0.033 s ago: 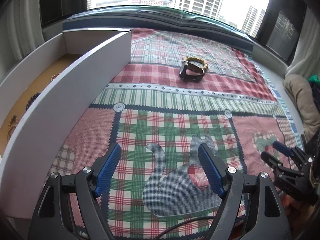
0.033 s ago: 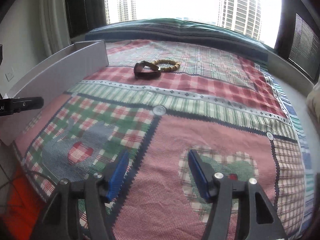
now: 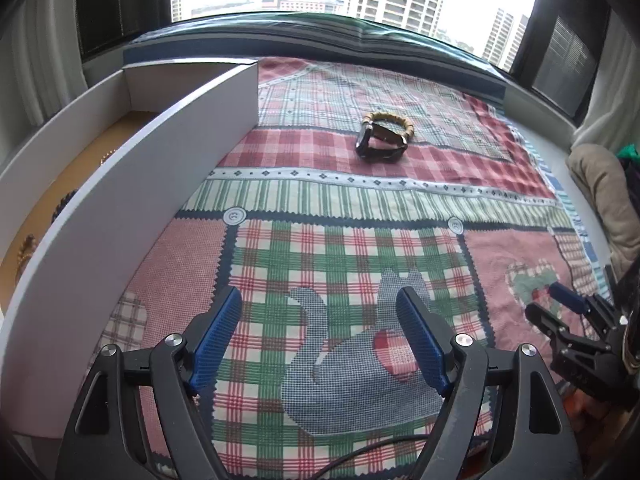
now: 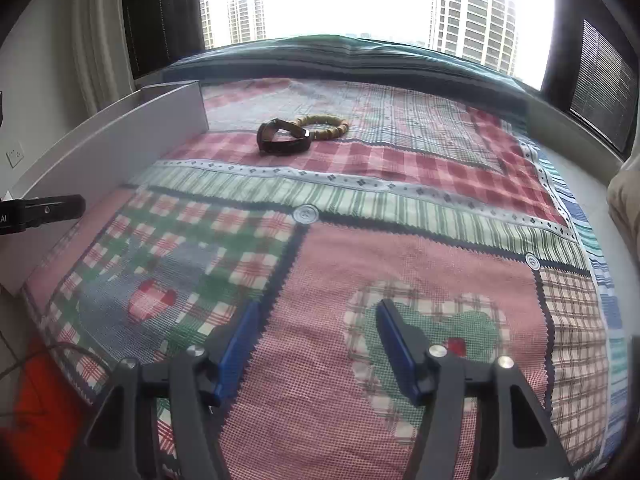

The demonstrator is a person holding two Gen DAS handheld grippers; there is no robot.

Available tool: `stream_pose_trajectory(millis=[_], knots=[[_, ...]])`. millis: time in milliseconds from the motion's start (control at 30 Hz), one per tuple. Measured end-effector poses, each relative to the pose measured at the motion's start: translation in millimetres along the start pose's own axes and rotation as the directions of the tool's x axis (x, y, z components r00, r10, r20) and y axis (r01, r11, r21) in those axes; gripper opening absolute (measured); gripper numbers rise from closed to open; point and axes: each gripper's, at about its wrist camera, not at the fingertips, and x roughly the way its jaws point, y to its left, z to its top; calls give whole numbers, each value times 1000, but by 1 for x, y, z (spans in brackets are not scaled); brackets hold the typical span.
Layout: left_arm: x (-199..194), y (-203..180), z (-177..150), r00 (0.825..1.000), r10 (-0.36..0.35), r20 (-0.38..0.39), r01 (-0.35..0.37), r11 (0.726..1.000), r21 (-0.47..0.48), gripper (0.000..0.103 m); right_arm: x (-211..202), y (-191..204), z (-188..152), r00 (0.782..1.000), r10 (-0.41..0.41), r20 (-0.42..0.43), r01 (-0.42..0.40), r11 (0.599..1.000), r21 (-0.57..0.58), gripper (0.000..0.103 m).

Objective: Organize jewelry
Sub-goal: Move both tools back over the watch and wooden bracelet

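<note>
A dark strap watch (image 3: 376,145) (image 4: 283,138) lies on the patchwork cloth at the far middle, touching a tan beaded bracelet (image 3: 394,122) (image 4: 326,125) just behind it. A long white box (image 3: 120,184) (image 4: 120,140) with a tan floor stands along the left; several small jewelry pieces (image 3: 64,204) lie inside it. My left gripper (image 3: 320,340) is open and empty, low over the near cloth beside the box wall. My right gripper (image 4: 318,344) is open and empty over the near cloth; it also shows in the left wrist view (image 3: 560,308).
The patchwork cloth (image 3: 340,208) (image 4: 400,216) covers the surface. A window ledge (image 4: 360,64) runs along the back. A beige cushion (image 3: 604,188) lies at the right edge. A cable (image 3: 360,456) runs under my left gripper. An orange object (image 4: 36,396) lies at the near left.
</note>
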Motion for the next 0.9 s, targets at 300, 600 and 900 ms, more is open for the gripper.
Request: stream_pose_trajectory(millis=[300, 600, 900], knots=[[7, -18, -4, 998, 65, 13, -66, 996, 60, 81, 4, -17, -20, 1000, 18, -24, -15, 995, 96, 63], [33, -7, -9, 998, 7, -68, -6, 1000, 17, 94, 9, -11, -23, 999, 33, -30, -29, 993, 111, 63], [84, 0, -17, 984, 57, -167, -48, 997, 57, 99, 26, -14, -31, 995, -60, -75, 67, 994, 91, 68]])
